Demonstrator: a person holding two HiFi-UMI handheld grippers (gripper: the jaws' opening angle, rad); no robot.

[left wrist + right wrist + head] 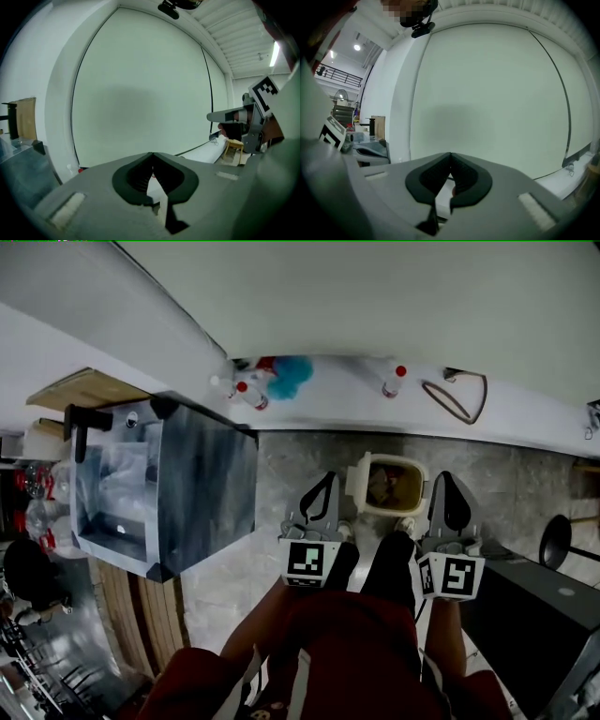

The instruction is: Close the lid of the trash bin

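Both tools are pressed together, pinching nothing. In the head view the trash bin stands open on the floor at frame centre, between the left tool and the right tool. Its raised lid is on the left side, so the left tool seems nearer.

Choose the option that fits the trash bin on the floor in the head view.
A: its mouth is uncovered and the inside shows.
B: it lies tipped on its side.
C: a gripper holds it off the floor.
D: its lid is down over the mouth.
A: the trash bin stands upright on the floor with its mouth uncovered, and its brownish inside is in plain sight.
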